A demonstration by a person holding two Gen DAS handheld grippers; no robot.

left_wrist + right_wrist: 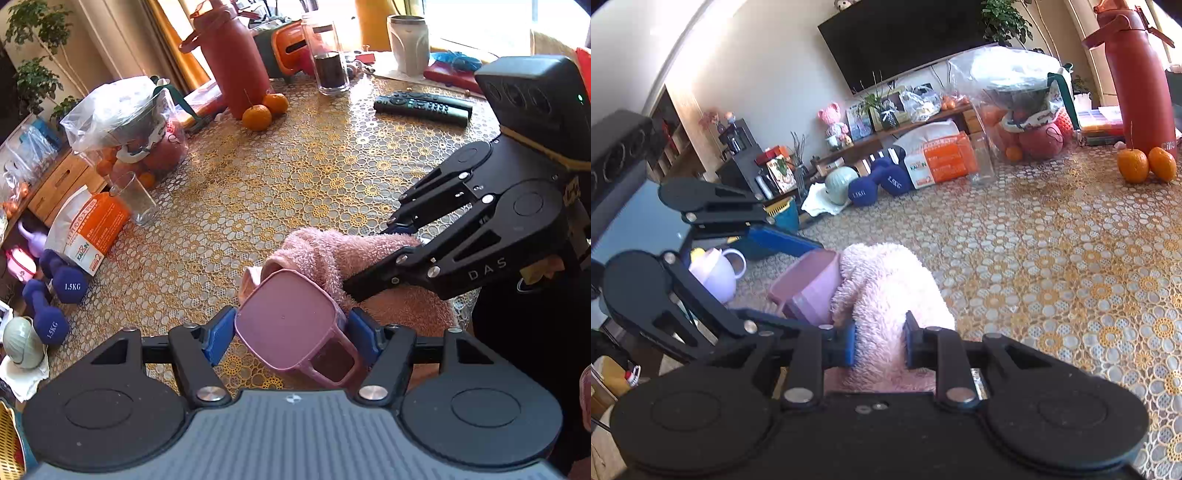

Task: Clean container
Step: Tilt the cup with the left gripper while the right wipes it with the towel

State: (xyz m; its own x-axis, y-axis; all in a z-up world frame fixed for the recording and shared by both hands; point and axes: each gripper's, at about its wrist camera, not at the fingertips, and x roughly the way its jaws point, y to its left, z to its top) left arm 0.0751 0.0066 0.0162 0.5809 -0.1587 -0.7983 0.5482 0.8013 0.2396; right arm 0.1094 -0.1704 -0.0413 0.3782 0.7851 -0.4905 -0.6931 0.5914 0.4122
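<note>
The pink square plastic cup with a loop handle (291,325) lay tipped on its side at the near edge of the worktop (295,177), its flat base facing the left wrist camera and its handle toward six o'clock. The left hand-held gripper (291,334) was clenched on it, one blue pad (219,338) pressed to each side wall. In the right wrist view the same cup (812,284) showed its open mouth toward nine o'clock, with the left tool's blue fingers above and below it.

A fluffy pink towel (332,254) touched the cup's rim at one o'clock from it and bunched into its mouth. The right hand-held gripper (879,343) was grasping this towel (890,295), its blue pads sunk into the pile on either side.

Further out on the gold lace-patterned cloth, an empty clear drinking glass (135,201) stood at ten o'clock from the cup. Beyond it sat a clear plastic bag of fruit (129,125). Two oranges (264,110) rested touching each other at twelve o'clock, just beside a tall red flask (232,55). A black remote control (421,107) lay at one o'clock, well apart from the cup. Blue dumbbells (55,295) lay at nine o'clock, past the worktop's edge.
</note>
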